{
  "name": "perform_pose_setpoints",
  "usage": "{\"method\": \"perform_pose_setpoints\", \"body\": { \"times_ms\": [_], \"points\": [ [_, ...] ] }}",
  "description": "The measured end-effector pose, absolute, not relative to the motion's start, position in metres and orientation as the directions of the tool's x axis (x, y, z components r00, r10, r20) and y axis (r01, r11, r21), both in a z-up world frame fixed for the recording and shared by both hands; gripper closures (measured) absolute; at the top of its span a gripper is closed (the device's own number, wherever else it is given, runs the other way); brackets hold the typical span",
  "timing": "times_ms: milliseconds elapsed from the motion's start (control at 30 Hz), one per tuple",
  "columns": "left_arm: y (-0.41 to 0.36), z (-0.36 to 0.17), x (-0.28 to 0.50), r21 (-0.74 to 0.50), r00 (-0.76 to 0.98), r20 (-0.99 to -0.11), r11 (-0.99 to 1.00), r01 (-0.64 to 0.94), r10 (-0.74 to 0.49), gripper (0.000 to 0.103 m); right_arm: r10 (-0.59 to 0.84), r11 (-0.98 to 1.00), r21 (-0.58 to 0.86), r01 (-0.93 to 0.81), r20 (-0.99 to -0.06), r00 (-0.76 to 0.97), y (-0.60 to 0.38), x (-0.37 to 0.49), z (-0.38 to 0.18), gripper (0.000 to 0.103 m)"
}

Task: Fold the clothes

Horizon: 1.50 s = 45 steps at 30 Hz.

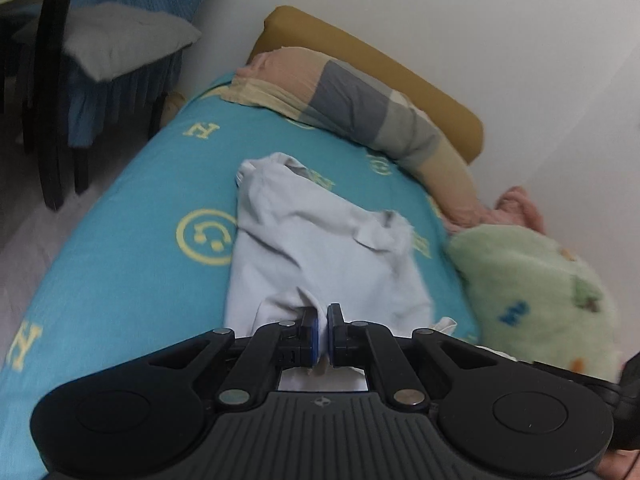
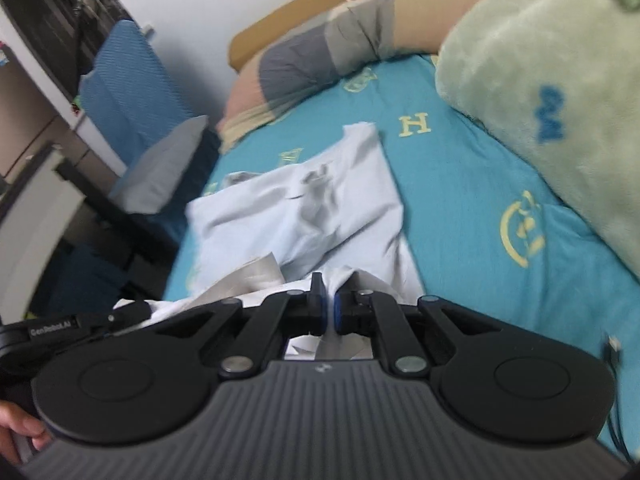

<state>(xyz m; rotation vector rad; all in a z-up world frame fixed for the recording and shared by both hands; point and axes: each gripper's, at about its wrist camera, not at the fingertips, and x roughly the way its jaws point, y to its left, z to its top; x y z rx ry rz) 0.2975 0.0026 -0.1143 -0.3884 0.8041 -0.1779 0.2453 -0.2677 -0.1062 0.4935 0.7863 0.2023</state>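
A pale blue-white garment (image 1: 320,248) lies crumpled on the turquoise bed sheet (image 1: 132,216), its far end bunched toward the pillow. My left gripper (image 1: 323,314) is shut on the garment's near edge, with cloth pinched between the blue pads. In the right wrist view the same garment (image 2: 304,208) stretches away over the sheet (image 2: 460,208). There my right gripper (image 2: 328,300) is shut on another part of the near edge, a fold rising between its fingers. A grey inner flap of cloth (image 2: 248,276) shows to the left of it.
A striped pillow (image 1: 360,100) leans on the mustard headboard (image 1: 372,64) at the far end. A fluffy green blanket (image 1: 532,292) fills the right side, with a pink cloth (image 1: 516,208) behind it. Left of the bed stands a dark chair (image 1: 52,92) with a grey cushion (image 1: 120,40).
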Motion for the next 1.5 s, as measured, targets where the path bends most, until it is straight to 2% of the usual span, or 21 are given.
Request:
{"method": "perform_pose_setpoints", "body": {
  "times_ms": [167,233,267,300,333,367,400,633,867,1067,1400,1500],
  "points": [
    [0.001,-0.156,0.323,-0.309,0.671,-0.698,0.951,0.03,-0.248,0.096,0.358,0.867,0.498,0.016,-0.646,0.674,-0.268,0.273,-0.152,0.094],
    [0.0,-0.156,0.318,-0.278,0.677,-0.698,0.96,0.043,-0.233,0.09,0.359,0.88,0.475,-0.005,-0.658,0.662,-0.265,0.272,-0.154,0.093],
    [-0.001,-0.154,0.314,-0.258,0.681,-0.698,0.965,0.051,-0.223,0.084,0.354,0.891,0.453,-0.025,-0.661,0.661,-0.262,0.269,-0.149,0.087],
    [-0.002,-0.153,0.311,-0.238,0.685,-0.697,0.97,0.059,-0.213,0.07,0.348,0.902,0.43,-0.043,-0.664,0.662,-0.259,0.266,-0.144,0.066],
    [-0.004,-0.149,0.305,-0.22,0.689,-0.695,0.973,0.068,-0.205,0.054,0.332,0.914,0.402,-0.055,-0.664,0.67,-0.257,0.26,-0.137,0.051],
    [-0.006,-0.142,0.297,-0.206,0.695,-0.691,0.976,0.077,-0.2,0.049,0.315,0.923,0.38,-0.06,-0.655,0.687,-0.255,0.253,-0.129,0.028],
    [-0.008,-0.136,0.29,-0.191,0.7,-0.687,0.978,0.086,-0.195,0.045,0.309,0.926,0.371,-0.068,-0.641,0.703,-0.254,0.246,-0.121,0.025],
    [-0.017,-0.085,0.213,-0.164,0.744,-0.634,0.977,0.14,-0.213,0.027,0.281,0.939,0.328,-0.102,-0.563,0.777,-0.242,0.178,-0.058,0.026],
    [-0.024,-0.044,0.131,-0.138,0.79,-0.571,0.975,0.177,-0.224,0.025,0.278,0.952,0.258,-0.167,-0.495,0.823,-0.229,0.088,-0.019,0.026],
    [-0.028,-0.043,0.071,-0.104,0.824,-0.52,0.975,0.198,-0.223,0.023,0.266,0.955,0.248,-0.164,-0.466,0.844,-0.219,0.031,-0.014,0.026],
    [-0.039,-0.066,0.048,-0.084,0.811,-0.535,0.971,0.225,-0.235,0.022,0.258,0.954,0.262,-0.144,-0.48,0.838,-0.212,0.023,-0.027,0.026],
    [-0.034,-0.073,0.052,-0.109,0.794,-0.564,0.973,0.202,-0.228,0.022,0.256,0.954,0.266,-0.137,-0.484,0.837,-0.21,0.02,-0.031,0.026]
  ]
}}
